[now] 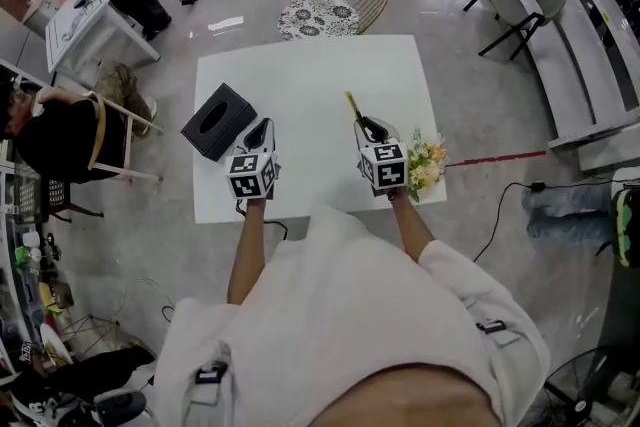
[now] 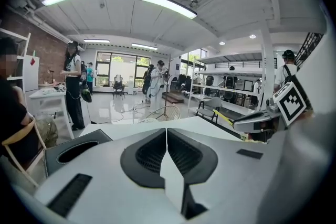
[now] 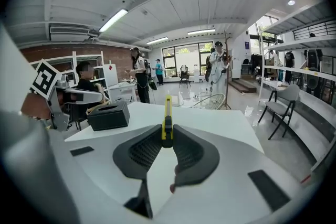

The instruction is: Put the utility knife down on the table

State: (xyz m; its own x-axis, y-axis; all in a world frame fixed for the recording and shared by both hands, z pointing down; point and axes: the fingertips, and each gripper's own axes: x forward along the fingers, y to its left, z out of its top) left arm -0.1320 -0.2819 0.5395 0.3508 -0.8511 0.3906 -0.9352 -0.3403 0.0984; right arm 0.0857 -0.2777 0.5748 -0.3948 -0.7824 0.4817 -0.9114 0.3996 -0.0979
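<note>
A yellow utility knife with a black slider sticks out forward from my right gripper, whose jaws are shut on its handle. In the head view the utility knife points away from me, held above the right half of the white table by the right gripper. My left gripper hovers over the table's left front part, and in its own view the left gripper has its jaws pressed together with nothing between them. From the left gripper view the utility knife shows at the right.
A black tissue box stands at the table's left edge, close to the left gripper. A bunch of flowers lies at the front right corner. A wire chair sits beyond the far edge. People stand and sit at desks on the left.
</note>
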